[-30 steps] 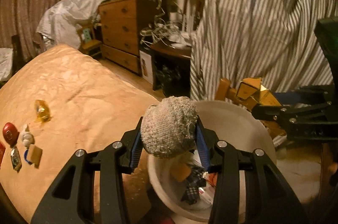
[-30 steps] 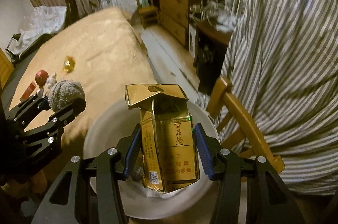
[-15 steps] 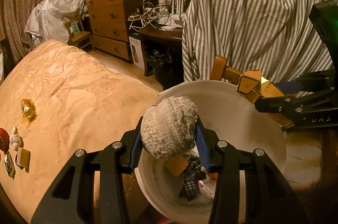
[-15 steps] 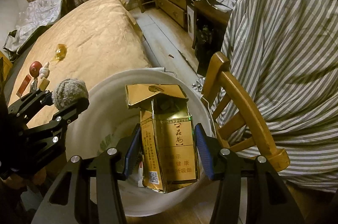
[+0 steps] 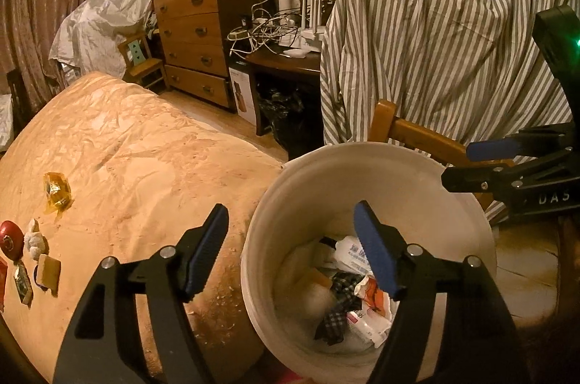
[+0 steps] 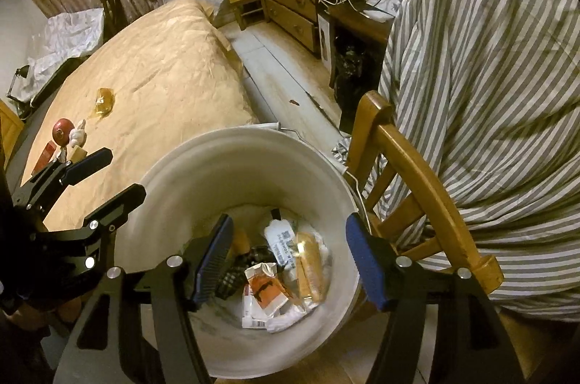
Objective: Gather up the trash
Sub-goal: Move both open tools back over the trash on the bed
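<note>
Trash (image 6: 279, 275) is piled at the bottom of the white bucket (image 6: 203, 166), a golden carton (image 6: 308, 261) lying on top, while more scraps (image 5: 36, 257) are left on the tan bedspread (image 5: 145, 148) beside the bucket. Directly above the bucket mouth, the left gripper (image 5: 290, 246) and the right gripper (image 6: 286, 257) are both opening, and nothing is seen between the jaws of either. For a clean release, both should be kept over the bucket until the jaws are wide, then lifted straight up clear of its rim and of the wooden chair (image 6: 417, 174) just beside it before the bedspread scraps are sought.
</note>
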The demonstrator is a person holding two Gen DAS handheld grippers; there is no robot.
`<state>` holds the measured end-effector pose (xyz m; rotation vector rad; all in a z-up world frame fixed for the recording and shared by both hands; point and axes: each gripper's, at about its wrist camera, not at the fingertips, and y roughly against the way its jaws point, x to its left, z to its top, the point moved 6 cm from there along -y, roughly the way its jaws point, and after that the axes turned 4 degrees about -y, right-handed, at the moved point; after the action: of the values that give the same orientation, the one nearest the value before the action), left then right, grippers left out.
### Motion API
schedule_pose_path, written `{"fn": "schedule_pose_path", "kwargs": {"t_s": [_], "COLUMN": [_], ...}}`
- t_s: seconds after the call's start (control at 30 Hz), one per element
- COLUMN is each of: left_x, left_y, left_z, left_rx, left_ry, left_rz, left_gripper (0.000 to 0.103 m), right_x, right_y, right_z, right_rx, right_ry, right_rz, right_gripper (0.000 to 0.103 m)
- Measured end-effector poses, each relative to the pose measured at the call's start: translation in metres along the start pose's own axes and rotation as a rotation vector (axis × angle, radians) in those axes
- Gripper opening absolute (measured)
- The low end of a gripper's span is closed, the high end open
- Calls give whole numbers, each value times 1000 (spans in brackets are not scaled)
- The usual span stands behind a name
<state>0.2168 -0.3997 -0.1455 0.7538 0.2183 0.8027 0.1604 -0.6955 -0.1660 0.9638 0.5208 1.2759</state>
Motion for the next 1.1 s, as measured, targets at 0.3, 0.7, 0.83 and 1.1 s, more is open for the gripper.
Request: {"fn": "schedule_pose_path", "kwargs": {"t_s": [0.3, 0.7, 0.83, 1.1], "left_x": [1, 74, 119, 258], "left_y": [7, 46, 59, 89], "left_z": [0, -44, -73, -151], "left_rx": [-6, -18, -4, 42], "left_ry": [-5, 103, 173, 458], "left_rz": [-4, 51, 103, 268], "left_gripper": [69, 69, 69, 70], "right_x": [7, 119, 173, 287], "right_y": [8, 67, 66, 15], "right_z": [0, -6, -15, -41], "right_rx": [-21, -264, -283, -164], "right_ry": [-1, 128, 161, 223], "right_rz": [20, 180, 277, 420], "right_gripper": [67, 77, 82, 82]}}
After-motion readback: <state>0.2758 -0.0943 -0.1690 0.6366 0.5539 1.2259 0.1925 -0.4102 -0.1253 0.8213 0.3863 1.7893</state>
